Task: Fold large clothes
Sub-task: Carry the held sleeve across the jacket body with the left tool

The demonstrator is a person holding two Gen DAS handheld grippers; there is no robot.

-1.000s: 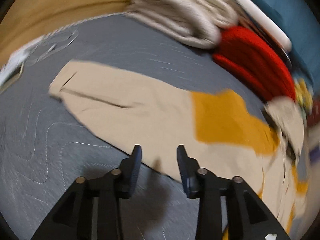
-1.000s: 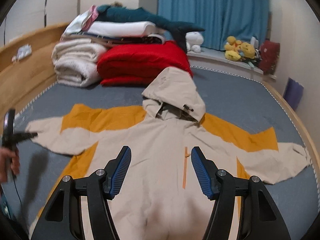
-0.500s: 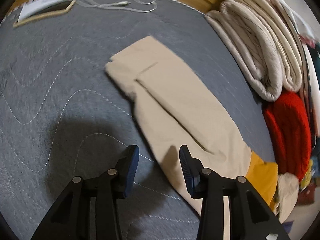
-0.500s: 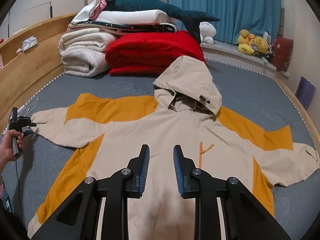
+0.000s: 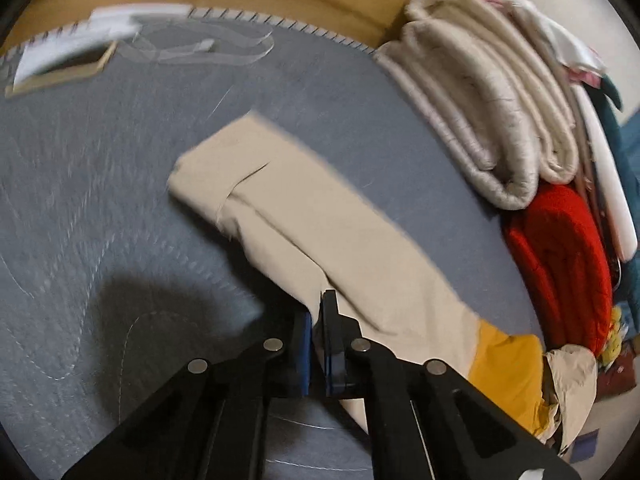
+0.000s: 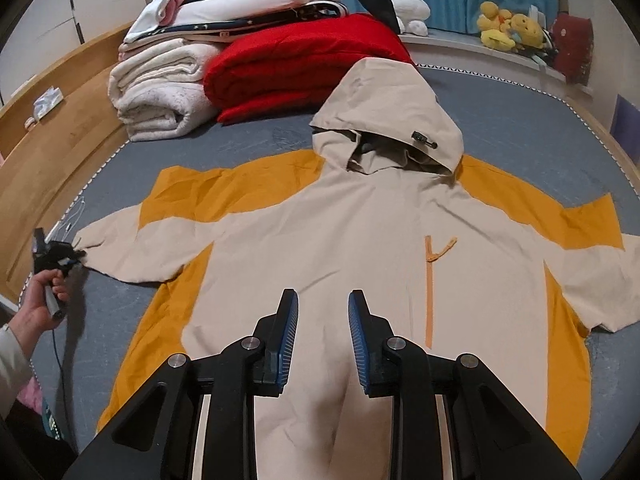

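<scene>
While my left gripper (image 5: 317, 322) has its fingers clamped on the near edge of the beige sleeve (image 5: 320, 236), the hold looks thin: only a narrow lip of cloth sits between the pads, so a quick pull could let it slip out, or drag the sleeve into a bunch instead of a clean fold. The sleeve belongs to the large beige-and-mustard hooded jacket (image 6: 360, 240), which lies spread flat, front up, on the grey quilted bed (image 6: 520, 128), hood toward the far edge where the red folded blanket (image 6: 304, 68) and cream rolled towels (image 6: 160, 88) are stacked.

My right gripper (image 6: 323, 320) hovers over the lower middle of the jacket's body, its fingers apart, opening slightly, with nothing between them. If it presses down off-centre, the body could shift as the sleeve comes across.

Compared with a second ago, my left fingers were open and short of the sleeve; now they are shut on it. My right fingers were much wider then, narrowed, and sit lower and closer to the cloth now.
</scene>
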